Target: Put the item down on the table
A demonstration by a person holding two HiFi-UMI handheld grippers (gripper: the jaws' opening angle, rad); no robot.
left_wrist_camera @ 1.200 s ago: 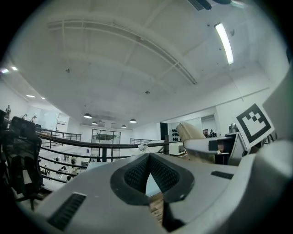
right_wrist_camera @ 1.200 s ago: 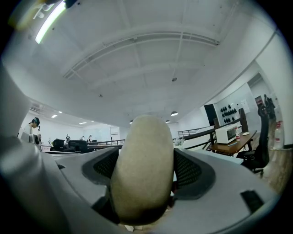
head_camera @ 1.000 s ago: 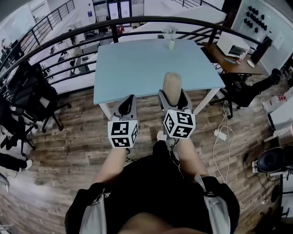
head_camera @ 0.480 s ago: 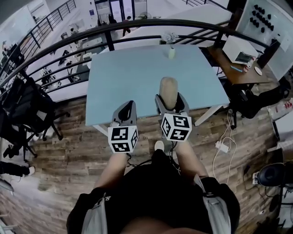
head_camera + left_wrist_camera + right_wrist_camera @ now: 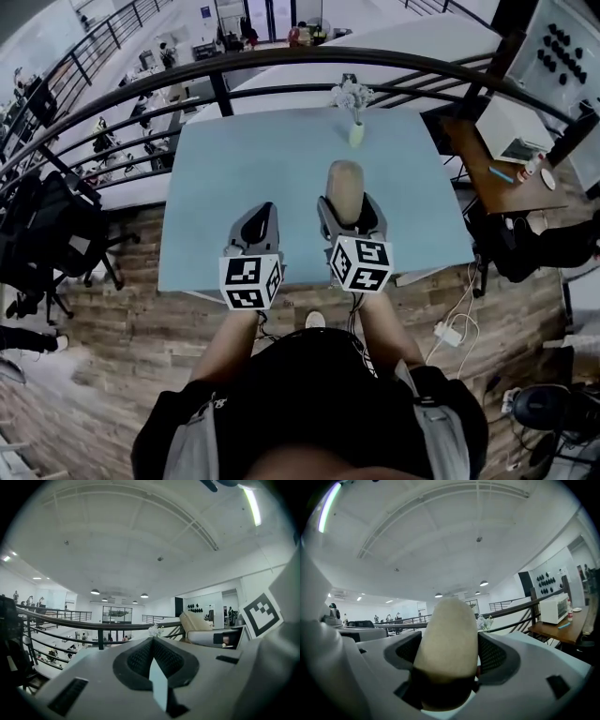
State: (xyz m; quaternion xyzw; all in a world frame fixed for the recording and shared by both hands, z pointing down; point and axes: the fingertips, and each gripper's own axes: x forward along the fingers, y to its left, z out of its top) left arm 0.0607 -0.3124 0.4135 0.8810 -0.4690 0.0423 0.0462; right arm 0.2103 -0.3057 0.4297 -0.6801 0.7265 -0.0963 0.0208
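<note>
A beige, rounded oblong item (image 5: 345,187) stands upright between the jaws of my right gripper (image 5: 349,208), which is shut on it above the light blue table (image 5: 253,178). In the right gripper view the item (image 5: 447,644) fills the middle, pinched from both sides by the dark pads (image 5: 494,656). My left gripper (image 5: 257,225) hovers beside it over the table's near part, shut and empty; in the left gripper view its jaws (image 5: 153,660) meet with nothing between them. The right gripper with the item (image 5: 197,623) shows there at the right.
A small vase with white flowers (image 5: 355,112) stands at the table's far edge. A dark curved railing (image 5: 281,61) runs behind the table. A wooden desk with a white appliance (image 5: 511,131) is at the right, black office chairs (image 5: 47,234) at the left.
Both grippers and the person have moved forward: the grippers now hang over the table's near part rather than before its edge. The item stays held in the right gripper.
</note>
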